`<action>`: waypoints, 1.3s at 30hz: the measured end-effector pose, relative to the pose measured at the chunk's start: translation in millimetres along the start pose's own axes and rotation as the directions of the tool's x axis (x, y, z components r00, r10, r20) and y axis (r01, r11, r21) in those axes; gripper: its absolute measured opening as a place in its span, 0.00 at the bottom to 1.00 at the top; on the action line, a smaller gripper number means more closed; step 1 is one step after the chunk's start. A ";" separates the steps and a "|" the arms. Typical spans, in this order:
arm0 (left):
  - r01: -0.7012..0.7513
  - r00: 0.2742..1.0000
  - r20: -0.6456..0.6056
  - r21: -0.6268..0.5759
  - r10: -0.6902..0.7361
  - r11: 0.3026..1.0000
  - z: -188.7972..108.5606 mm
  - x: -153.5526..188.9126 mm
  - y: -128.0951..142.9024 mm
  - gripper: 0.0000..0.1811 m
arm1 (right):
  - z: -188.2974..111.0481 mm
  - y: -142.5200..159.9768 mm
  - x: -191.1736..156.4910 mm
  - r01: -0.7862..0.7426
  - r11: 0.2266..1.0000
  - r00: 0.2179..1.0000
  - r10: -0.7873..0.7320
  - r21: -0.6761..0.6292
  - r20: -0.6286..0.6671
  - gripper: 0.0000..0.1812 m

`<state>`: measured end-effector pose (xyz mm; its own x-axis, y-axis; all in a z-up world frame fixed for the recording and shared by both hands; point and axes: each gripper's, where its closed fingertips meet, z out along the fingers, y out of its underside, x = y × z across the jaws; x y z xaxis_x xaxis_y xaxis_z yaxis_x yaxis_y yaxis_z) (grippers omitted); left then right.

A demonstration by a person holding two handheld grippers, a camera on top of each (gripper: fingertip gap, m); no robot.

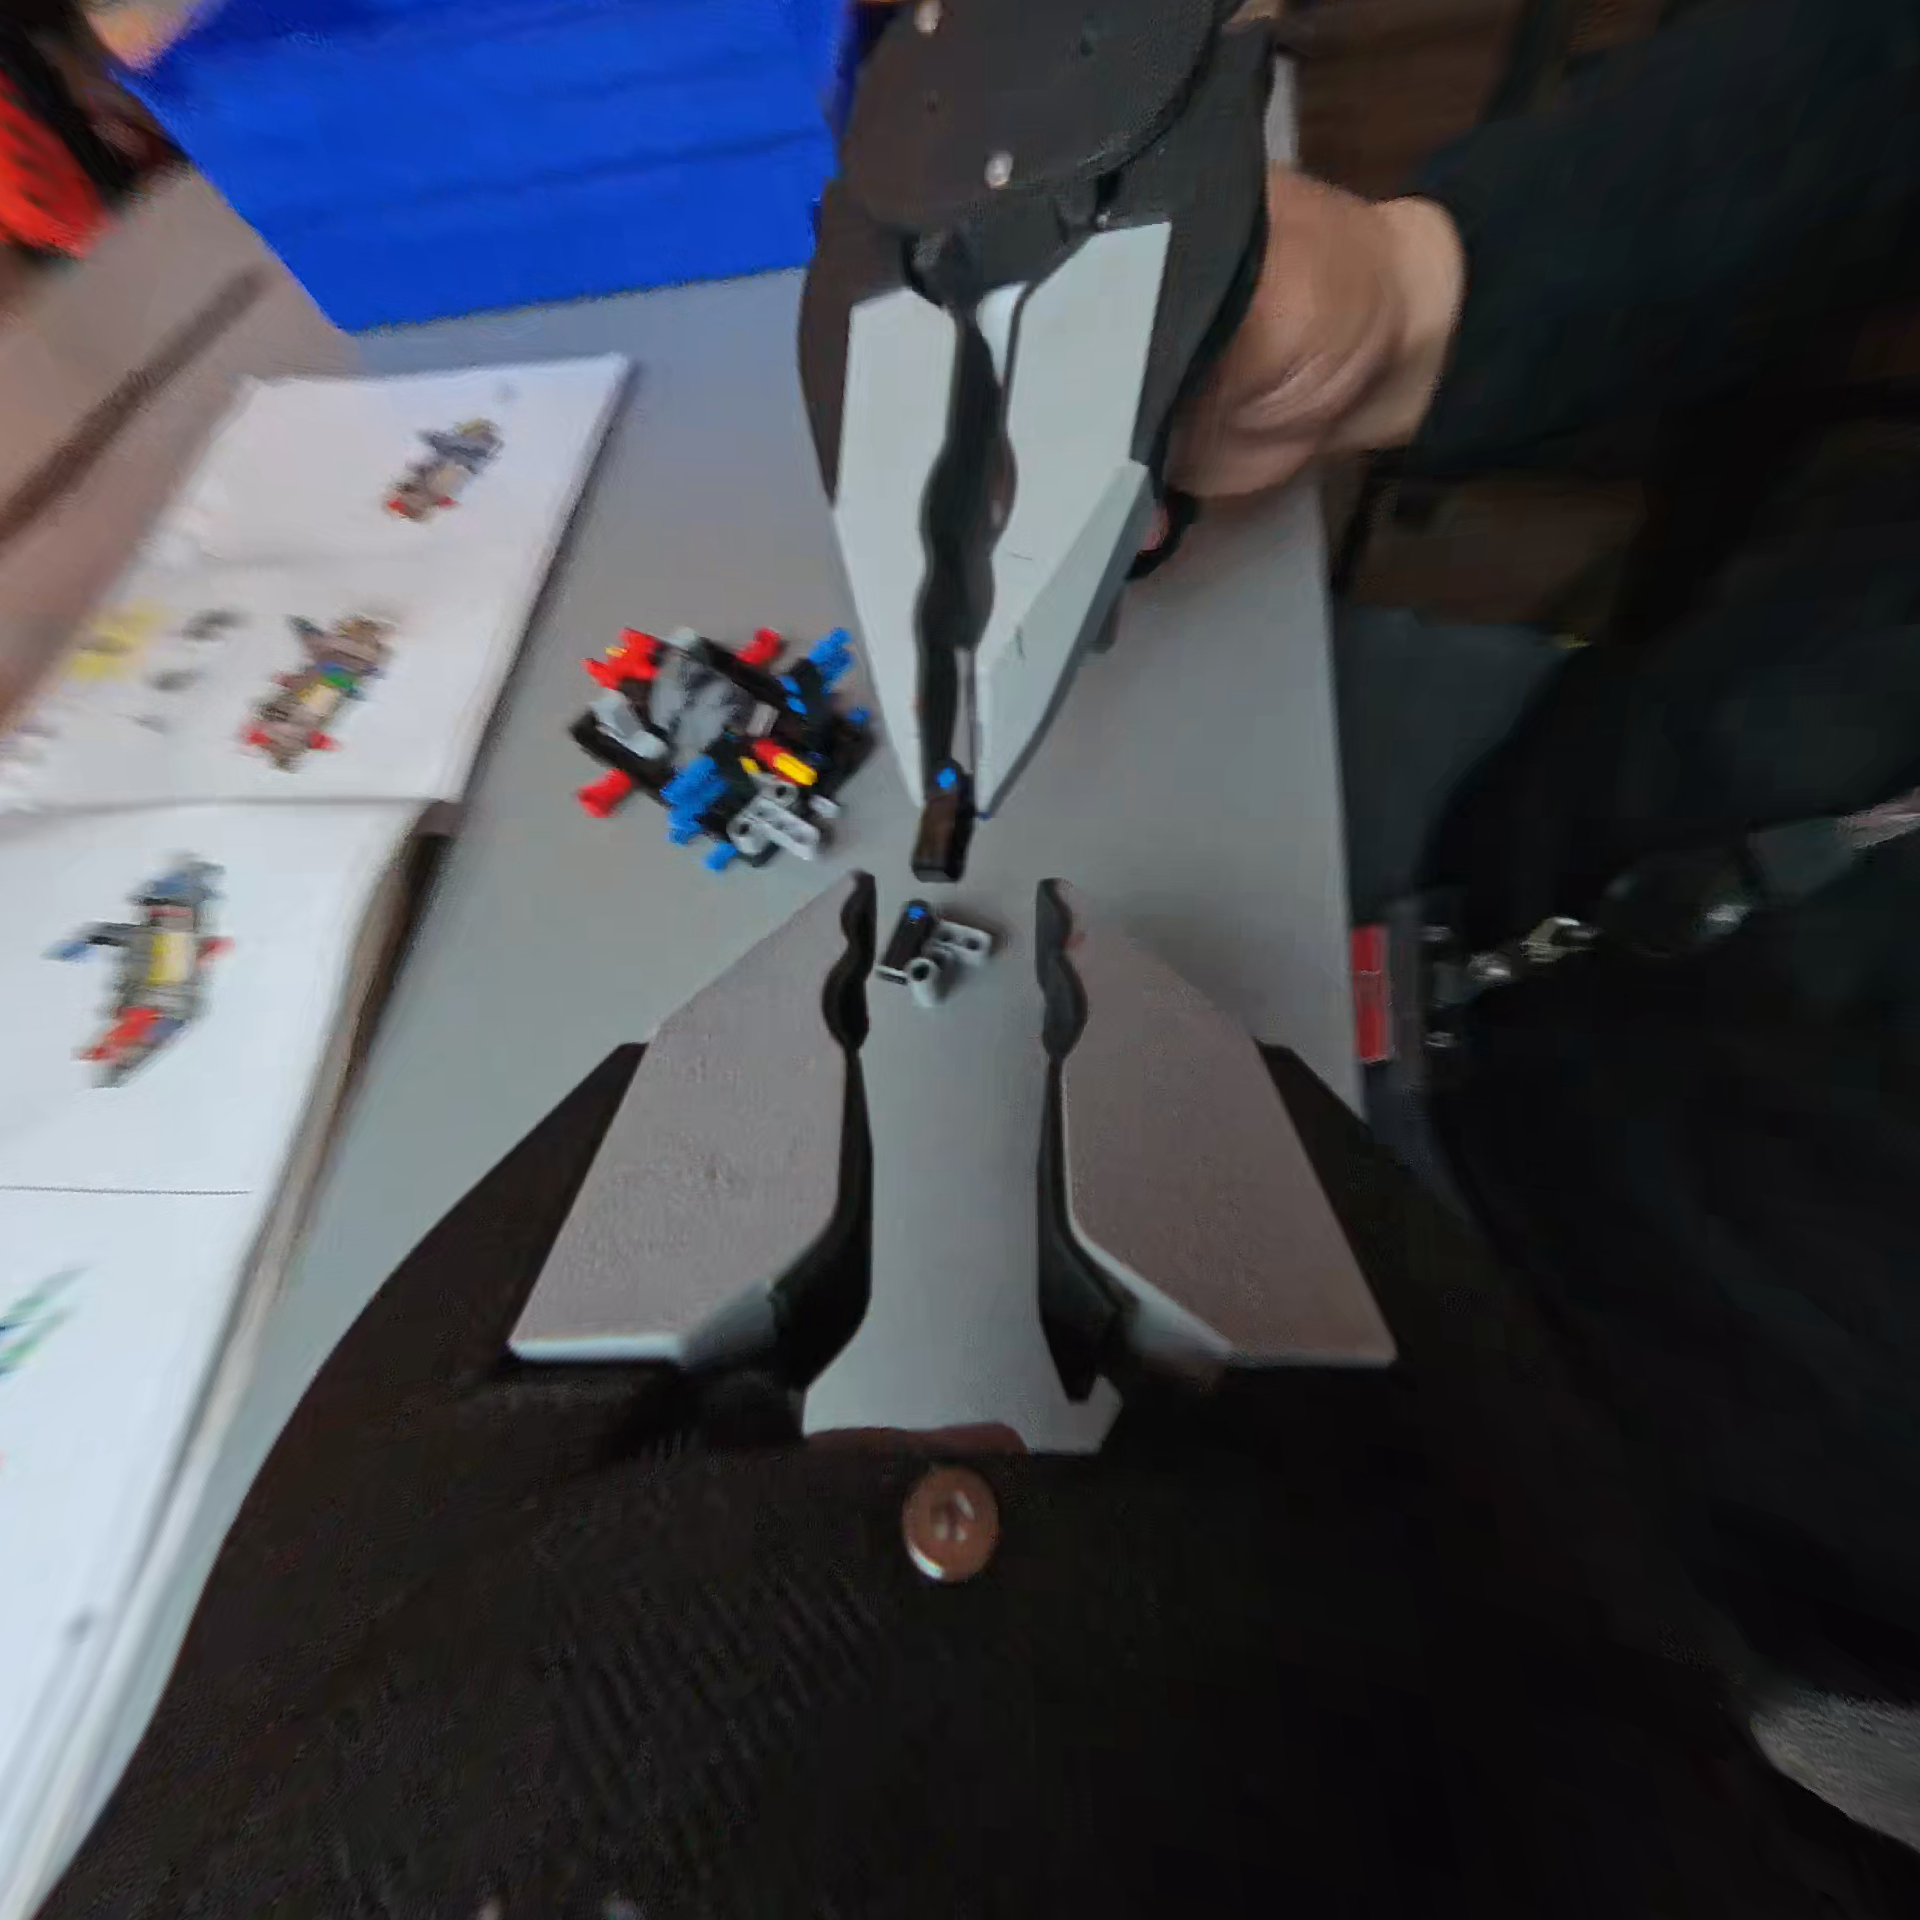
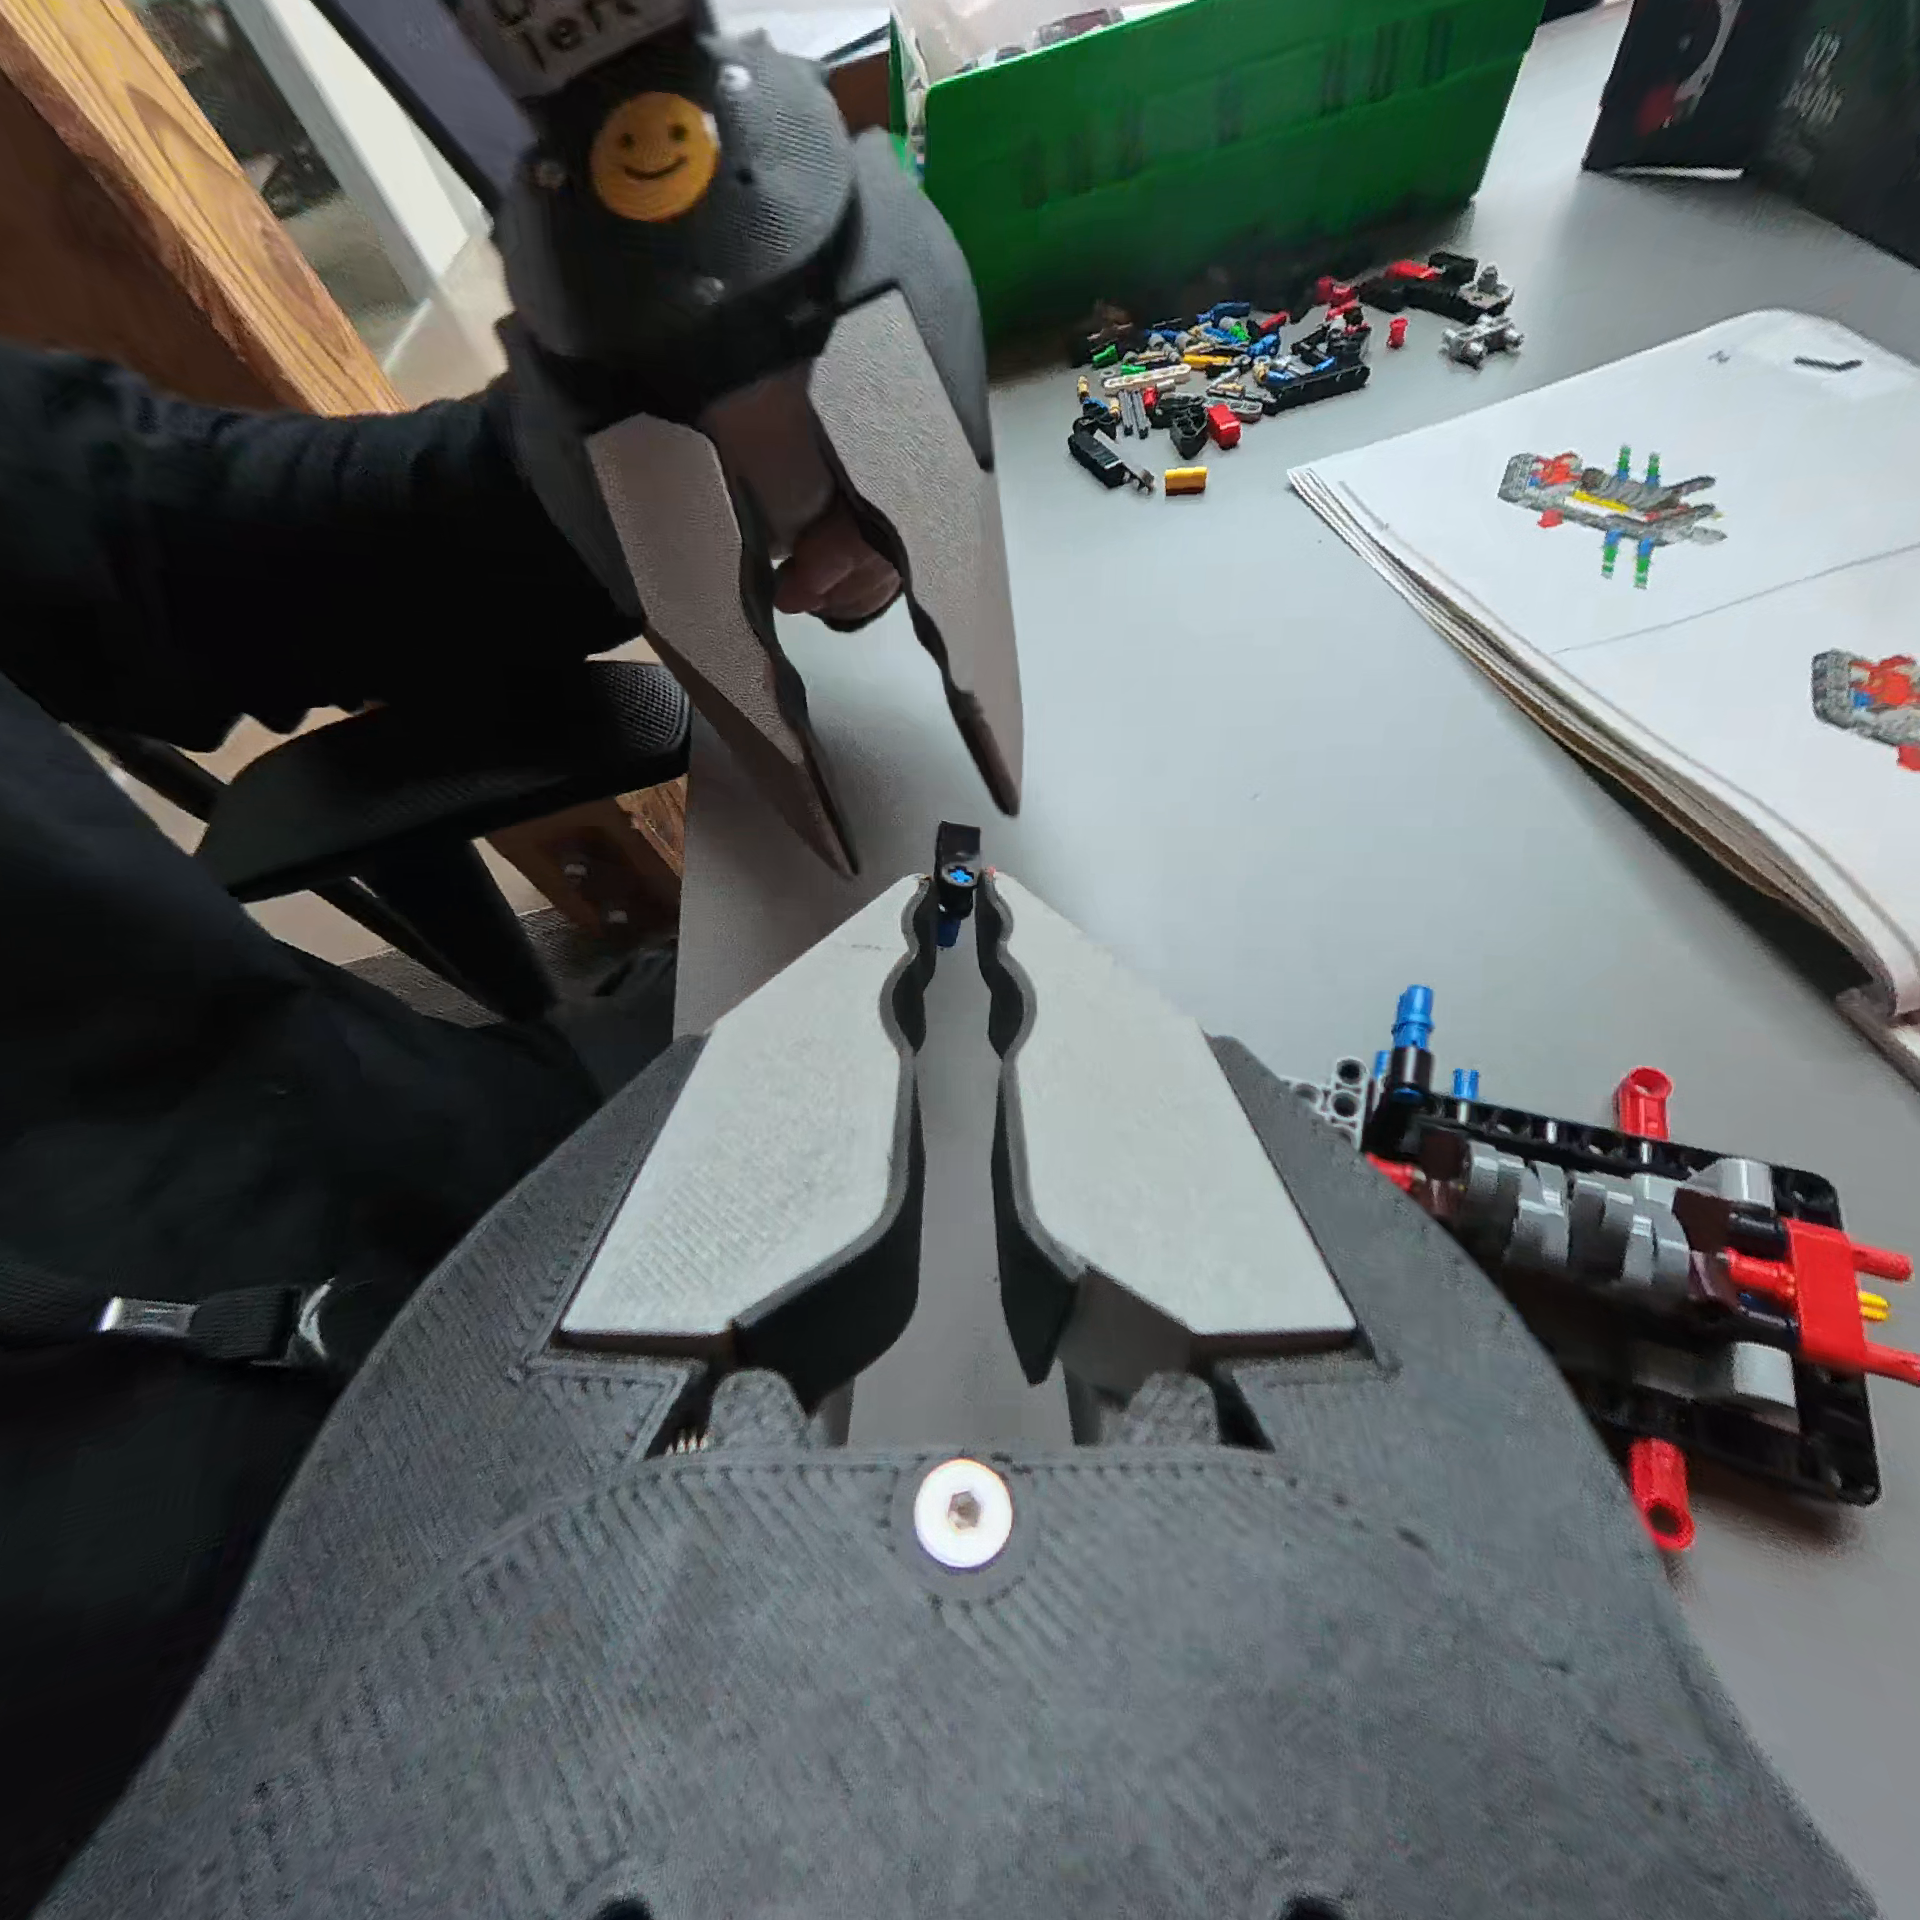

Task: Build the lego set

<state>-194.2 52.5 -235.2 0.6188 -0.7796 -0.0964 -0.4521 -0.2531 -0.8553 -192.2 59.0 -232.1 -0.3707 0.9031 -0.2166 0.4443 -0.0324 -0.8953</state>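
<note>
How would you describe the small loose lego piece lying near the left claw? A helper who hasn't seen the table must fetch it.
Start at the grey tabletop and find the large black, red and blue lego assembly beside the open white instruction booklet. Nearer the person, between the open left claw tips, lies a small black-and-grey lego piece. Unlike the assembly, it is tiny, alone, with a blue dot.

Grey table [image 2: 1195, 727]: part-built model [image 2: 1662, 1257], loose bricks [image 2: 1226, 374], open booklet [image 2: 1683, 582], green bin [image 2: 1195, 145].

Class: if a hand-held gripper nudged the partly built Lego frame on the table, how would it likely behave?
The partly built Lego frame lies flat, so it would probably slide, not tip. Its beams look rigid. Its protruding red pins might snag or pop loose.
</note>
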 end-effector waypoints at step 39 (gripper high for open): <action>-0.004 0.980 -0.197 -0.179 -0.032 0.984 32.7 -4.5 40.5 0.03 | 15.0 43.7 17.9 0.141 0.965 0.983 -0.164 -0.222 -0.085 0.00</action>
<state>-194.3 64.5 -286.1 0.4942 -0.8687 0.0333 -0.5621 -0.3485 -0.7501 -191.6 67.2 -280.9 -0.3675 0.9294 -0.0334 0.5577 0.1916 -0.8076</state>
